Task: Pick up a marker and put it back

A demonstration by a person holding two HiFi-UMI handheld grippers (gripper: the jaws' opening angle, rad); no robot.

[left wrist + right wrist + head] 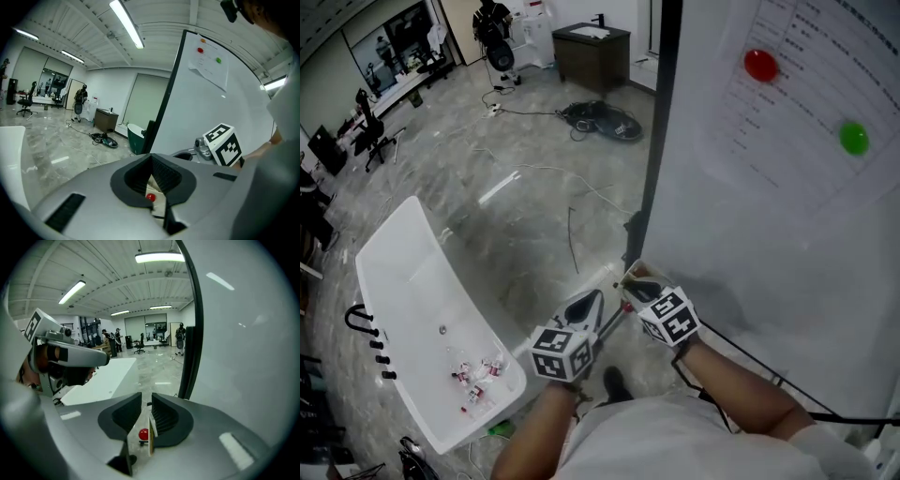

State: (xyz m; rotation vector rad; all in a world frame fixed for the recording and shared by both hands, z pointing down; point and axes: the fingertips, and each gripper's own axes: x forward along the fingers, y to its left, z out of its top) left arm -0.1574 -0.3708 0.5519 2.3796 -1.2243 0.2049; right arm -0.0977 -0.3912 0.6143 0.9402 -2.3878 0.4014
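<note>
**A:** Head view first, then. Where is the marker?

**B:** I can't find it for certain. Neither gripper holds one. The small red-and-white bits on the white table are too small to name. Nothing marker-like shows along the whiteboard near the grippers.

**A:** And the grippers?

**B:** The right gripper sits low at the whiteboard's left edge. In the right gripper view its jaws are parted, with only floor showing through the gap. The left gripper is just beside it. In the left gripper view its jaw tips meet, with nothing caught between them.

**A:** So what's the step?

**B:** My guess is that the right gripper is working at the foot of the board while the left stands by. To do it well, I'd hold the right jaws parted until a marker's barrel plainly lies in the gap. Then I'd close across its middle rather than its end, so it won't pivot. The two grippers are close together, so the left should be kept out of the right's path. The black cable trailing off to the right could snag, too.
</note>
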